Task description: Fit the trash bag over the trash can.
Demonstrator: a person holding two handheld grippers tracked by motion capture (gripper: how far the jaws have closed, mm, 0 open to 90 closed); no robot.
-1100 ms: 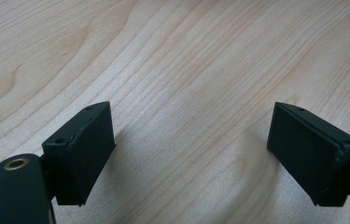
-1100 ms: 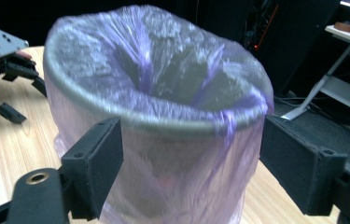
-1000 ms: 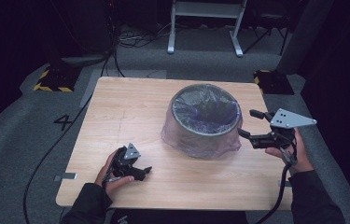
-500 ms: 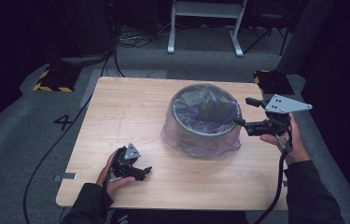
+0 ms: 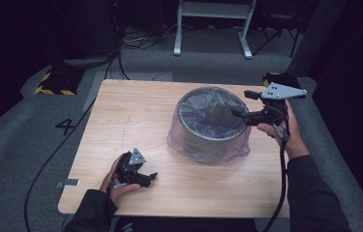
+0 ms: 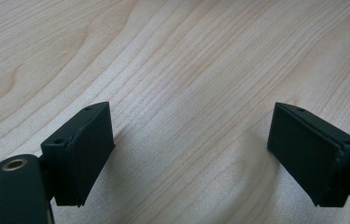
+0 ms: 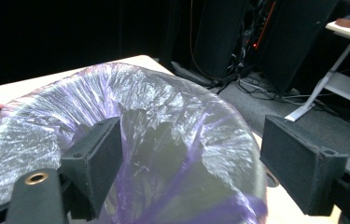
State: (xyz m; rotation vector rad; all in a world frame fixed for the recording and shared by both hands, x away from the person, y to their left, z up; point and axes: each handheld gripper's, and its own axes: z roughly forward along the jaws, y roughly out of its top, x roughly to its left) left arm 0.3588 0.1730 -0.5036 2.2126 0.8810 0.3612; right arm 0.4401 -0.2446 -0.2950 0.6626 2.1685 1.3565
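A round grey bin (image 5: 211,123) lined with a clear purple plastic bag (image 5: 203,151) stands right of the table's middle. My right gripper (image 5: 243,103) is open and held over the bin's right rim, jaws pointing left. In the right gripper view the bag's lining (image 7: 130,130) lies just below and between the two spread pads (image 7: 95,163), with nothing gripped. My left gripper (image 5: 151,178) rests low near the table's front left, held by a hand. Its jaws stand wide apart over bare wood (image 6: 186,93) in the left gripper view.
The light wooden table (image 5: 126,121) has bare room to the left of and behind the bin. A cable (image 5: 281,183) trails from the right gripper past the table's right edge. A metal stand (image 5: 213,24) and black cases are on the grey floor beyond.
My right gripper has moved up and left, from beside the bin's right side to over its rim. The left gripper has stayed put.
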